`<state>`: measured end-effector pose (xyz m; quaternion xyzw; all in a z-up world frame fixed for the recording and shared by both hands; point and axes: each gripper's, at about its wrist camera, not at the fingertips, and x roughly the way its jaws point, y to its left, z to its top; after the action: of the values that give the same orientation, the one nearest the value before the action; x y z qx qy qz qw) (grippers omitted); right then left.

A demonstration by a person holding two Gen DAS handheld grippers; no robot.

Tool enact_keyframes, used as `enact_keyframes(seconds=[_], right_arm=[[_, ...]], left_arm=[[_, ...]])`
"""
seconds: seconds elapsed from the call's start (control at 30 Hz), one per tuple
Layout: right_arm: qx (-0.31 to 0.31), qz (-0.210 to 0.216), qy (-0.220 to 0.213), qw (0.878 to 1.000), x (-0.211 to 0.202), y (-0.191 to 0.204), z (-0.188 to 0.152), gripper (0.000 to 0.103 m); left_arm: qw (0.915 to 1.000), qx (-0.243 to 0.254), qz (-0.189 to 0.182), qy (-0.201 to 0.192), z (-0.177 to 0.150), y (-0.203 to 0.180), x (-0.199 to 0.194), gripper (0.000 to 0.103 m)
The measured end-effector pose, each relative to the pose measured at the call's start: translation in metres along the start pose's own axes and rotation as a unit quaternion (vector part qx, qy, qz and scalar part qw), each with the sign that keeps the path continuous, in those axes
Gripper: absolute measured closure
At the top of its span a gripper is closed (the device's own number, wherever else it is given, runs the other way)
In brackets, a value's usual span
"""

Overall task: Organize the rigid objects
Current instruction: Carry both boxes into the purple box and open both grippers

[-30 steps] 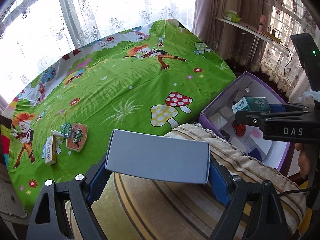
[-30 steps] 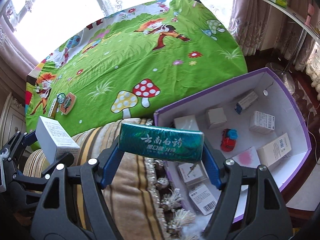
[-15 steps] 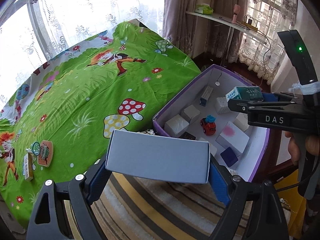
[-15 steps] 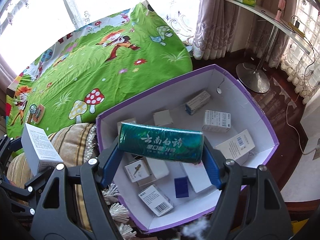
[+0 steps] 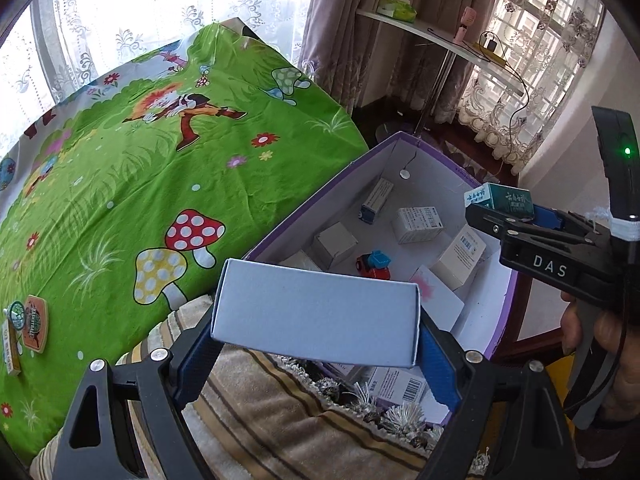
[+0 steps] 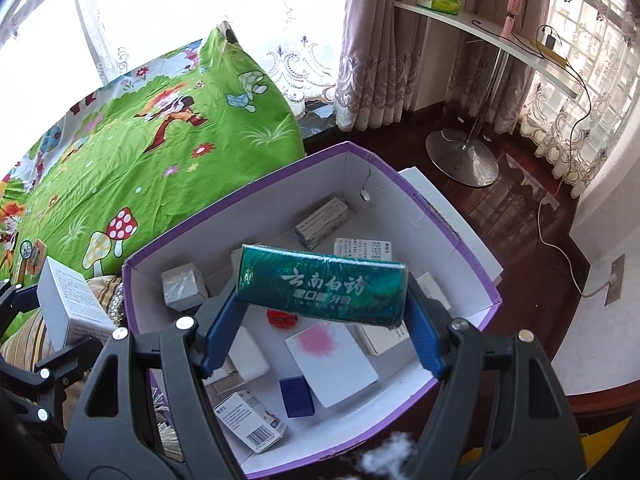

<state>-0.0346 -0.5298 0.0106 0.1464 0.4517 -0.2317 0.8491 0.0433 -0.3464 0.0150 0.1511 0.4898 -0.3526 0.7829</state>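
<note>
- Bright curtained windows are seen along the top of both views; a bed [image 5: 120, 184] under a green cartoon sheet fills the left of each frame, and a few small items [image 5: 34, 322] are left lying on it at the far left of the left wrist view.
- At lower centre of the left wrist view, a pale blue-grey box [image 5: 316, 316] is clamped by its two ends in the left tool [image 5: 316, 356]. It is held over a striped fringed cushion [image 5: 280, 412], short of the carton's near rim. If it were let go from here, it would probably land on the cushion or catch the rim and tip outward.
- Right of centre, the purple-edged carton [image 6: 132, 320] is seen with many small boxes and a red toy car [image 5: 374, 266] scattered on its floor. Little bare floor is left, so a dropped box may land on another and settle askew.
- In the right wrist view, a green toothpaste box [image 6: 322, 290] is gripped endwise in the right tool [image 6: 322, 332], above the carton's middle. A release from this height could let it bounce onto the toy car or a neighbouring box.
- Both tools are crowded toward the same carton, so a knock between them is judged possible.
</note>
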Motion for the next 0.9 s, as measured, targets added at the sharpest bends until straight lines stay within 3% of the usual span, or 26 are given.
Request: enact_keyframes(seconds=[0.4, 0.53, 0.63, 0.9], right_arm=[[0.04, -0.013, -0.011, 0.999, 0.012, -0.04, 0.013, 0.026], [0.032, -0.005, -0.014, 0.999, 0.013, -0.037, 0.016, 0.026], [0.022, 0.001, -0.012, 1.0, 0.015, -0.032, 0.015, 0.022], [0.02, 0.0, -0.016, 1.0, 0.012, -0.028, 0.014, 0.015]], left_arm=[[0.9989, 0.032, -0.026, 0.023, 0.013, -0.038, 0.022, 0.015], [0.9965, 0.041, -0.067, 0.029, 0.014, -0.049, 0.026, 0.013], [0.9953, 0.035, -0.083, 0.035, 0.013, -0.052, 0.028, 0.008], [0.9946, 0.009, -0.094, 0.043, 0.012, -0.045, 0.029, 0.008]])
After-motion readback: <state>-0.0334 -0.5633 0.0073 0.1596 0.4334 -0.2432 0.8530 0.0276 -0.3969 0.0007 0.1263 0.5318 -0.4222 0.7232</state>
